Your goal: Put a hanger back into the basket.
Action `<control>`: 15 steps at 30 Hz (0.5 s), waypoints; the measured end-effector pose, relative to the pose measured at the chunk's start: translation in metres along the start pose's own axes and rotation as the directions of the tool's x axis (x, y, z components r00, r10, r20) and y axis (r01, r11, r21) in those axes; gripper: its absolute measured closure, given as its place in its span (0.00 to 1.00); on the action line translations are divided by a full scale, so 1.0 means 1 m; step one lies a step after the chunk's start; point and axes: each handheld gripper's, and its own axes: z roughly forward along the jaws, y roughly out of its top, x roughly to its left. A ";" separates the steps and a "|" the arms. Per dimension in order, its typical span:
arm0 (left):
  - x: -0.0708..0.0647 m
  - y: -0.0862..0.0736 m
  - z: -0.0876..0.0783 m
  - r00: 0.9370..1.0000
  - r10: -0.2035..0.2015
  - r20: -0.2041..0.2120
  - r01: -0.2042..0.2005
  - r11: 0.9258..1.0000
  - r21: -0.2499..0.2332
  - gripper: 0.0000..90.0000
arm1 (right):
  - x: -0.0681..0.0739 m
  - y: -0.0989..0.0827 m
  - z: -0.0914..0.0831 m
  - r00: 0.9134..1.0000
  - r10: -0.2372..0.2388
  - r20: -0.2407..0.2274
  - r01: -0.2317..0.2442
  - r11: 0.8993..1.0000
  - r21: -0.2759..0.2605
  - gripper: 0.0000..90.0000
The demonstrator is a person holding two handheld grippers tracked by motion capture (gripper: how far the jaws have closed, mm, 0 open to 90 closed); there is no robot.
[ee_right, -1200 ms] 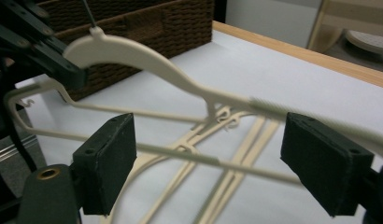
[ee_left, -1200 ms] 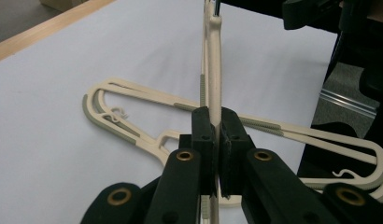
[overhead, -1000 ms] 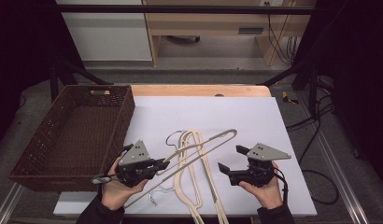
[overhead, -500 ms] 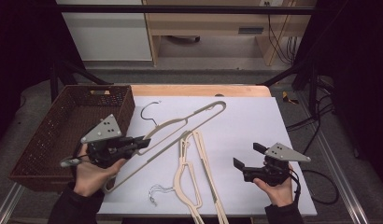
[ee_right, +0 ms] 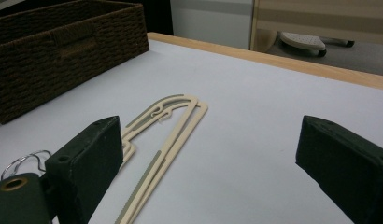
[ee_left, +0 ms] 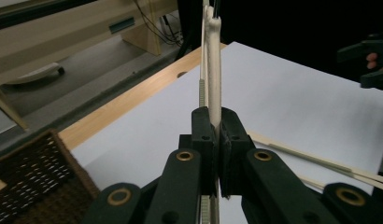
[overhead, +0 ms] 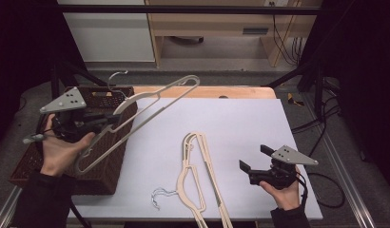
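1. While raised over the wicker basket (overhead: 105, 164) at the table's left edge, a cream hanger (overhead: 145, 111) is clamped by the left gripper (overhead: 95, 124).
2. Near the front right corner, the right gripper (overhead: 255, 161) is held open and empty beside a second hanger (overhead: 195, 175).

High view looks down from above; both gripper views, low, share the table (overhead: 240, 118)

The right hand-held gripper (ee_right: 208, 172) has its jaws wide apart above the white bench (ee_right: 273, 107). Cream hangers (ee_right: 166, 135) lie flat there, near a wicker basket (ee_right: 63, 46).
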 end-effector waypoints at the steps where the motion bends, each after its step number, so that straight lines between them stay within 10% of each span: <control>1: 0.006 -0.002 -0.002 1.000 0.001 -0.009 -0.001 1.000 0.003 0.96 | 0.000 0.000 0.000 1.000 -0.001 0.002 0.001 1.000 0.000 0.09; 15: 0.074 -0.034 -0.023 0.995 -0.021 -0.100 0.029 0.996 0.082 0.96 | -0.002 0.000 0.000 1.000 0.004 0.008 -0.004 1.000 -0.005 0.08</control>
